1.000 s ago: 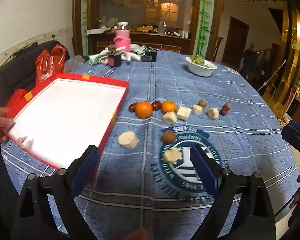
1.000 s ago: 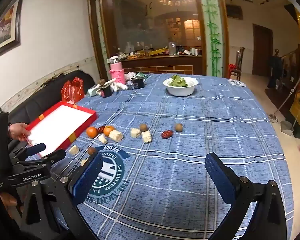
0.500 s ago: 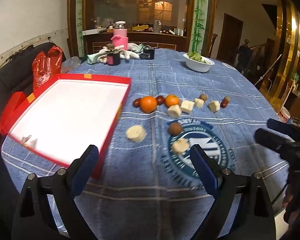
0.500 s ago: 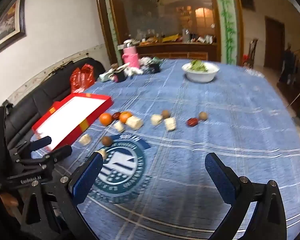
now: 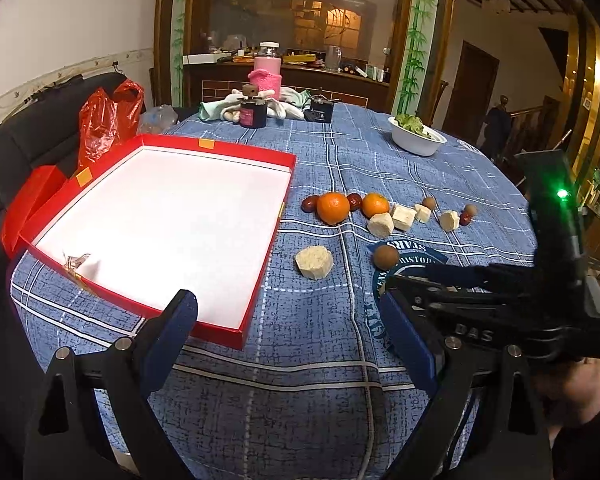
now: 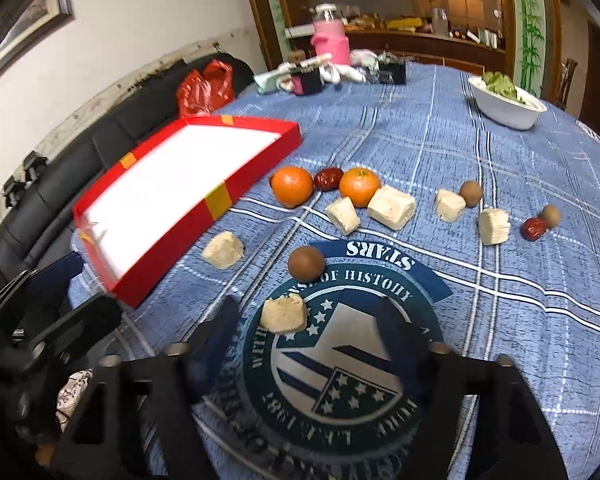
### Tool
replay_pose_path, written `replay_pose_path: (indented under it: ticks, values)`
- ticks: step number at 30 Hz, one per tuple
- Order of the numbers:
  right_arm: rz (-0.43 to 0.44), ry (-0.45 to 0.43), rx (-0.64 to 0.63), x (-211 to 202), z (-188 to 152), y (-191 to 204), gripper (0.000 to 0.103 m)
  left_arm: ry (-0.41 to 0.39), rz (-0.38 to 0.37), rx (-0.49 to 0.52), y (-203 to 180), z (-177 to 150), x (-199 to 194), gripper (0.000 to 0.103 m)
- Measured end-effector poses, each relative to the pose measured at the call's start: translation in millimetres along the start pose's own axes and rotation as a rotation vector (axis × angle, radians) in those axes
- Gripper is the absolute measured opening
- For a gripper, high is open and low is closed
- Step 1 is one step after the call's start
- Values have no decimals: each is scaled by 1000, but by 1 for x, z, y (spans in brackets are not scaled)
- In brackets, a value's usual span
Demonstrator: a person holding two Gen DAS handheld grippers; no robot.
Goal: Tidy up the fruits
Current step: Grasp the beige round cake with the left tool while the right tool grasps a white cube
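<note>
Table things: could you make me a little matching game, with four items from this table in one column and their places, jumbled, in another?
Things
1. red tray
2. white bowl
3. brown round fruit
4. red date

Places
A. between the two oranges
B. far end of the table, holding greens
C. at the top edge of the round emblem on the cloth
D. left side of the table, white inside, no fruit in it

Pairs: 1-D, 2-B, 3-C, 4-A

Box (image 5: 160,216) left on the table (image 5: 300,380); fruit pieces (image 5: 332,208) in a row to its right.
</note>
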State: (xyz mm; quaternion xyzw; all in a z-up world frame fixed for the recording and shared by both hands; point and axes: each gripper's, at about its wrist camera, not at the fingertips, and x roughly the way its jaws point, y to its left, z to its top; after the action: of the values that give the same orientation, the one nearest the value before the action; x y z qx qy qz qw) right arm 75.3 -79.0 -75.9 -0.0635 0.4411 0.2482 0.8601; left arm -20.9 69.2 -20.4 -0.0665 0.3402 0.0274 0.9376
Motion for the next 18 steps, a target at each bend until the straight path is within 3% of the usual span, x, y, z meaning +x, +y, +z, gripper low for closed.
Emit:
replay_pose_path:
  ticks: [2,9,12,18]
  values:
    - [-3,20,1,8,2,2,47,-3,-5,-4,2,0,0,93]
    - [-16,46,-66,19,1,17,45,-5,-10,-1,-1,0,1,93]
    - [23,34,-43,18,2,13,25,-4,-6,4,-4,-1,2,93]
    - [46,10,-38,9,1,13,16,-4,-13,16,-11,7,4,93]
